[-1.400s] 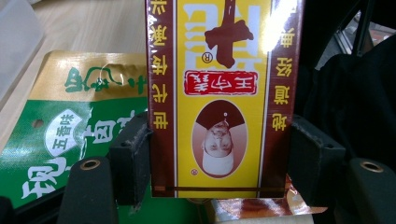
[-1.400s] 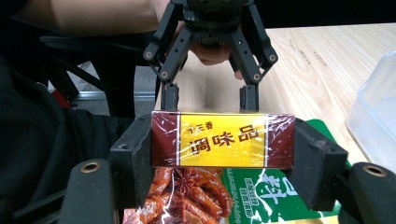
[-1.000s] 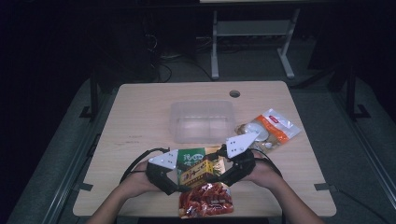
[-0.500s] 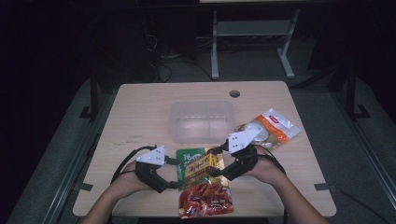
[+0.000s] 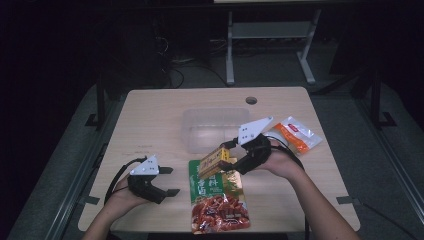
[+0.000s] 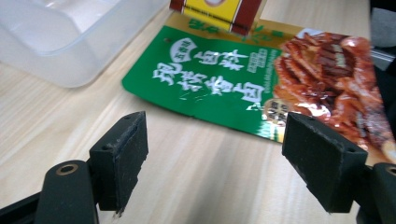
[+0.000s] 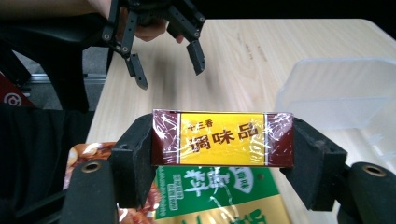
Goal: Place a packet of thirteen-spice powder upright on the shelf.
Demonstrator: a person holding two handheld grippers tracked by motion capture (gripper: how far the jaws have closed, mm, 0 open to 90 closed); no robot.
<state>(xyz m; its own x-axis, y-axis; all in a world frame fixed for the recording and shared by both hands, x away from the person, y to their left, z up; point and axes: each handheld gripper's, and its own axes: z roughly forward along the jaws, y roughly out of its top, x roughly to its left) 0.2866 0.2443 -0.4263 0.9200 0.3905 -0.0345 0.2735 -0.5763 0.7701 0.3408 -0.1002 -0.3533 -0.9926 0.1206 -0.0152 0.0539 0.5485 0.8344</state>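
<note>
A small yellow and maroon box [image 7: 223, 138] hangs lengthwise between the pads of my right gripper [image 7: 223, 154], which is shut on it. In the high view the box [image 5: 211, 162] is held by the right gripper [image 5: 223, 163] just above the top of a green and red snack pouch [image 5: 217, 205] lying flat at the table's front. My left gripper [image 5: 173, 181] rests low at the front left, well apart from the pouch. Its jaws have just opened wider, and in the left gripper view [image 6: 219, 154] nothing lies between them but bare table, with the pouch [image 6: 219, 79] beyond.
A clear plastic container [image 5: 212, 130] stands open at the middle of the wooden table [image 5: 150, 115], just behind the box. An orange and white packet [image 5: 295, 134] lies at the right. A round cable hole [image 5: 251, 100] is near the far edge.
My left gripper has drawn back to the left, away from the box and pouch. The right gripper has lifted the box up off the pouch, slightly toward the container.
</note>
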